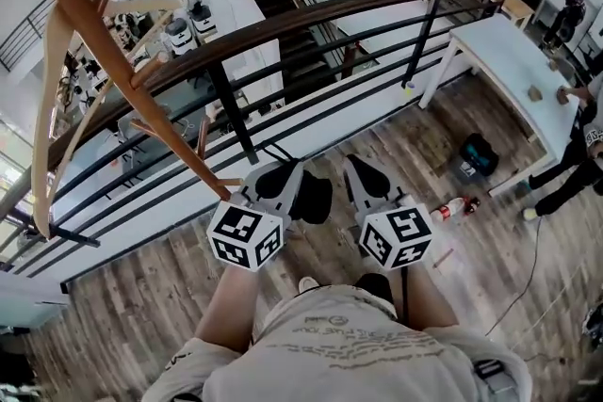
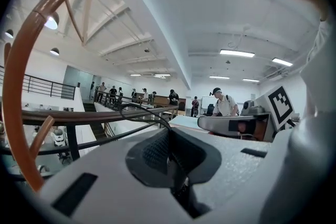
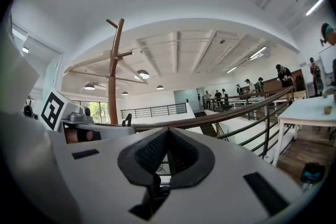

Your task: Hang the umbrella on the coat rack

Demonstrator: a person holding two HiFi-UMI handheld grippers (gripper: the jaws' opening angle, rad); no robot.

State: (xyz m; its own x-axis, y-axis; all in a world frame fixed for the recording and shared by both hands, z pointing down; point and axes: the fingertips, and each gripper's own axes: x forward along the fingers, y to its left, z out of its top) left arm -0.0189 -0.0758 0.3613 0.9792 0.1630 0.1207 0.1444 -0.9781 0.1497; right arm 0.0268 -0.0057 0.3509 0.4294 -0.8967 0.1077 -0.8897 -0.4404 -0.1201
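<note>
Left gripper (image 1: pixel 287 179) and right gripper (image 1: pixel 367 176), jaws together and empty, just right of the coat rack (image 1: pixel 89 14); no umbrella visible. Could clip its peg if swung left.

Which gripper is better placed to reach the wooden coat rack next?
Left. In the head view the coat rack stands at the left, close by the left gripper; the right gripper is on the far side of it. Both are shut and empty, and no umbrella shows.
</note>
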